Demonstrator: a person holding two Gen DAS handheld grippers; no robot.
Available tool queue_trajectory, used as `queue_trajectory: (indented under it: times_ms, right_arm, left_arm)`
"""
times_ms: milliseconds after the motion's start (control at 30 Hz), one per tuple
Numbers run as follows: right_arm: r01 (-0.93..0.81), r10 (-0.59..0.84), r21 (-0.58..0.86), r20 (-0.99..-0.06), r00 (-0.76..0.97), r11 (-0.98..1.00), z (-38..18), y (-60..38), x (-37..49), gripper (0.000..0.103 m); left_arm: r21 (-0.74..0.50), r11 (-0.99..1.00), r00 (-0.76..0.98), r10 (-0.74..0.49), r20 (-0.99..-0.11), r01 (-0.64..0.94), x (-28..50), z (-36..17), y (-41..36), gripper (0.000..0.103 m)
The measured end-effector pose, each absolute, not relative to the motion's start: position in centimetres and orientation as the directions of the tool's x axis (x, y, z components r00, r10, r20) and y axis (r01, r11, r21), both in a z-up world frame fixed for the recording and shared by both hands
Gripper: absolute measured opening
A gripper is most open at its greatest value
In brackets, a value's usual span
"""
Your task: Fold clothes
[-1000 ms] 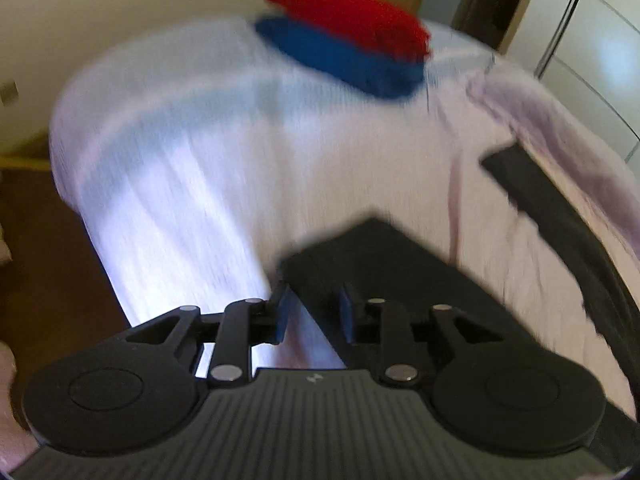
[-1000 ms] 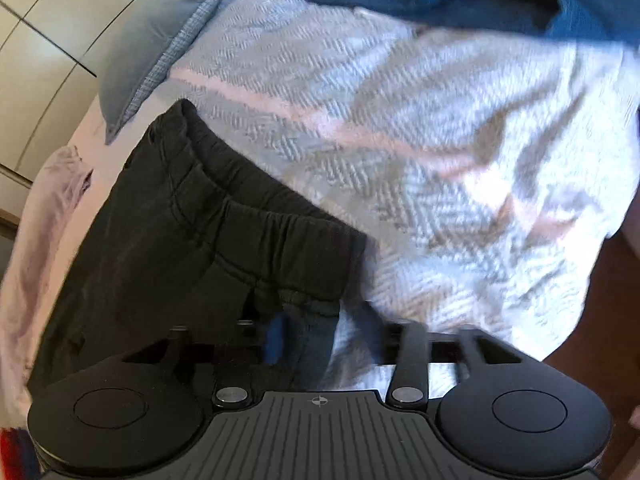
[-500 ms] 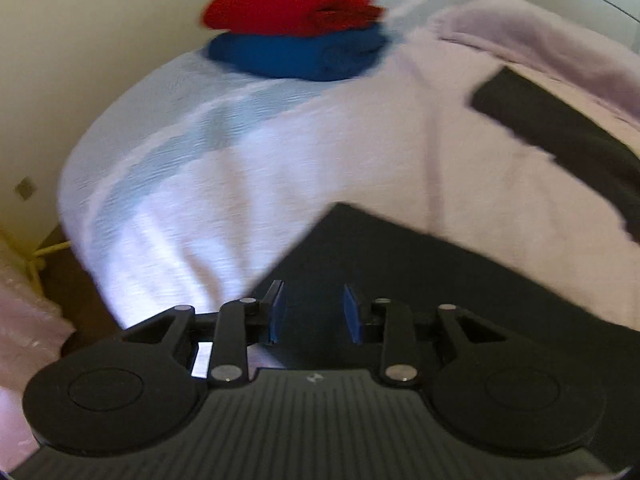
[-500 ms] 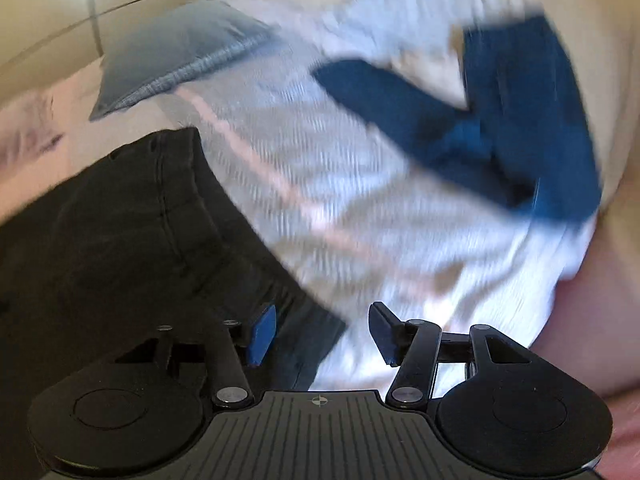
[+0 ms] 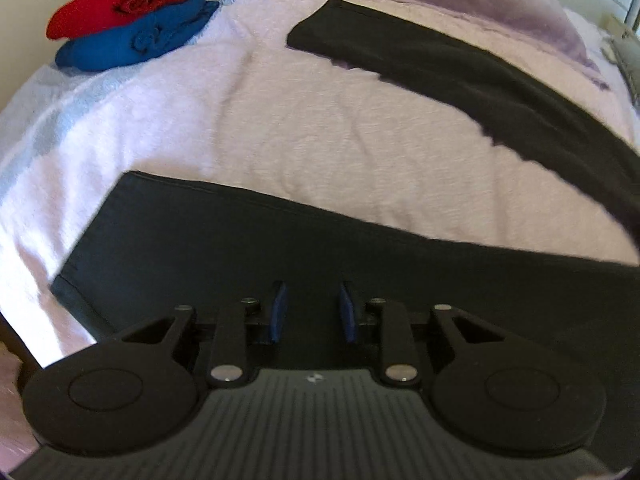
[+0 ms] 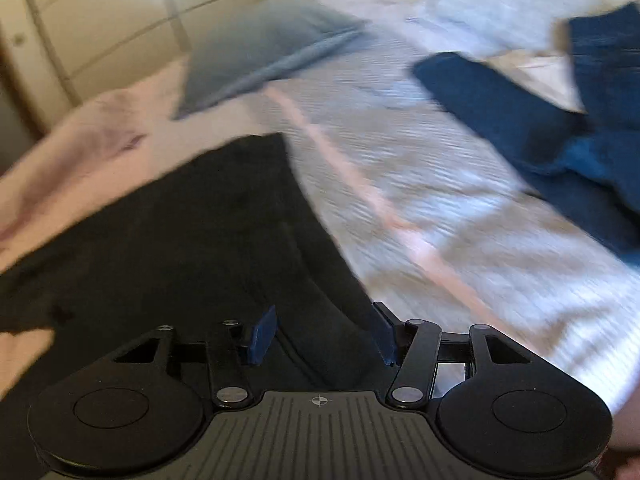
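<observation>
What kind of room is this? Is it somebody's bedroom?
Probably a bedroom, yes. There's a bed with a pale cover, a blue-grey pillow at its head, and tall cupboard doors like a wardrobe behind it.

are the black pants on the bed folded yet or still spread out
Spread out. In the left wrist view the black pants lie flat on the bed cover, their two legs splayed apart with bare cover between them; no fold shows.
</observation>
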State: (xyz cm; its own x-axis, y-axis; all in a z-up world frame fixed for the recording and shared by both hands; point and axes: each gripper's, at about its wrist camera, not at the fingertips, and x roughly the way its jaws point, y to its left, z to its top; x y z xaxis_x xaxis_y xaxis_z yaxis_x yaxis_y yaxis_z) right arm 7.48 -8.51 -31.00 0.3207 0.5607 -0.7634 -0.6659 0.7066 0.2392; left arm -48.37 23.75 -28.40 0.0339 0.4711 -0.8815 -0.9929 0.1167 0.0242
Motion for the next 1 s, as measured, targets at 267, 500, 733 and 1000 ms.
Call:
queue_trajectory:
  times_ms: [267, 500, 733, 1000]
  right_arm:
    - [-0.717, 0.718, 0.489, -0.695, 0.023, 0.497, -35.8, -3.1, 15.9, 0.055]
    - [-0.721, 0.778, 0.588, -0.619, -0.108, 0.368, -35.6, -2.7, 18.4, 0.003]
    - [-0.889, 0.661, 0.205, -0.739, 0.134, 0.409, -36.9, -0.6, 14.4, 0.001]
    - [-0.784, 0.625, 0.138, -0.693, 0.361, 0.605, -33.3, -2.2, 13.2, 0.033]
  left_arm:
    - [0.006, 0.080, 0.033, 0.479, -0.877, -0.997, -45.1, -27.7, 22.5, 0.025]
    - [0.010, 0.038, 0.009, 0.463, -0.886, -0.999, -42.8, -27.9, 21.2, 0.024]
    - [0.064, 0.079, -0.019, 0.475, -0.880, -0.995, -39.5, -29.1, 20.8, 0.025]
    - [0.126, 0.114, -0.048, 0.523, -0.851, -0.985, -39.1, -28.5, 20.3, 0.027]
